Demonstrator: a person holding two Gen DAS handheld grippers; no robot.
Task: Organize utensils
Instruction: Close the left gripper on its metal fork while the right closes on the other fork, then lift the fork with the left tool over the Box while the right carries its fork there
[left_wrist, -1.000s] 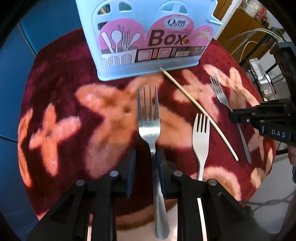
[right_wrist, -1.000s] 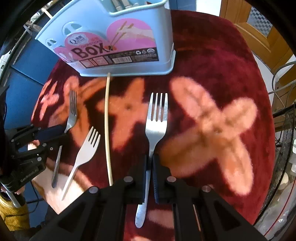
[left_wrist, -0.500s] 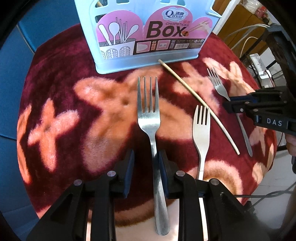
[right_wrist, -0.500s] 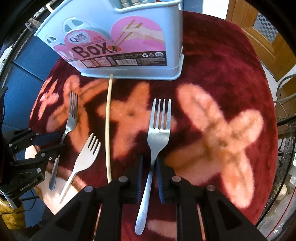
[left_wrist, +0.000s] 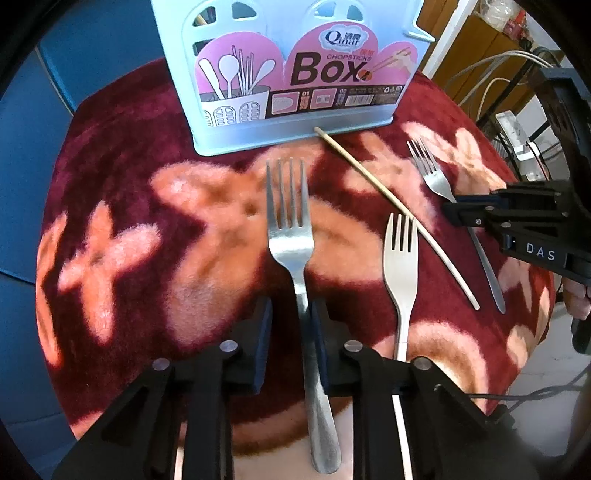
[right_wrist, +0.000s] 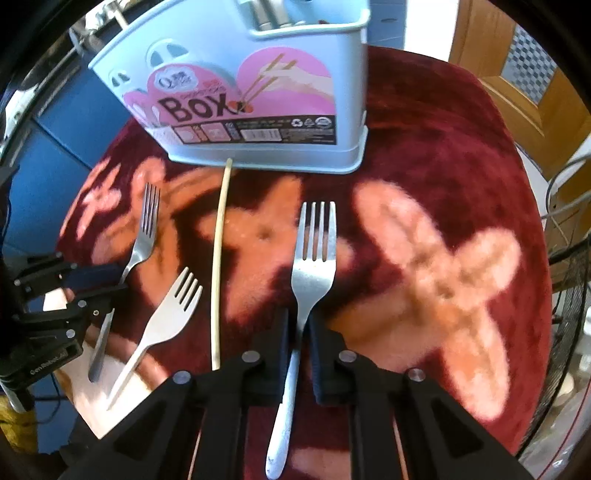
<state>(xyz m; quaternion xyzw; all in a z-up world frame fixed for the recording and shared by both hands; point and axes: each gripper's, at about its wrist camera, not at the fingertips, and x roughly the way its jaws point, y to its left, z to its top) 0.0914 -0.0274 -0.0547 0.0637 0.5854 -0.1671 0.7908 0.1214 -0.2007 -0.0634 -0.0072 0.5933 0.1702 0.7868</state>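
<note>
Both hands are mid-pickup near the desk's front edge: the left gripper (left_wrist: 290, 328) closing around a steel fork (left_wrist: 291, 236), the right gripper (right_wrist: 297, 338) closing on another fork (right_wrist: 314, 258); next comes lifting each into the chopsticks box (left_wrist: 288, 74) behind.

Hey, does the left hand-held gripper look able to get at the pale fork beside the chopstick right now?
Probably not yet: the left hand-held gripper has its jaws closing around a steel fork. The pale fork lies uncovered just beside it, though.
</note>
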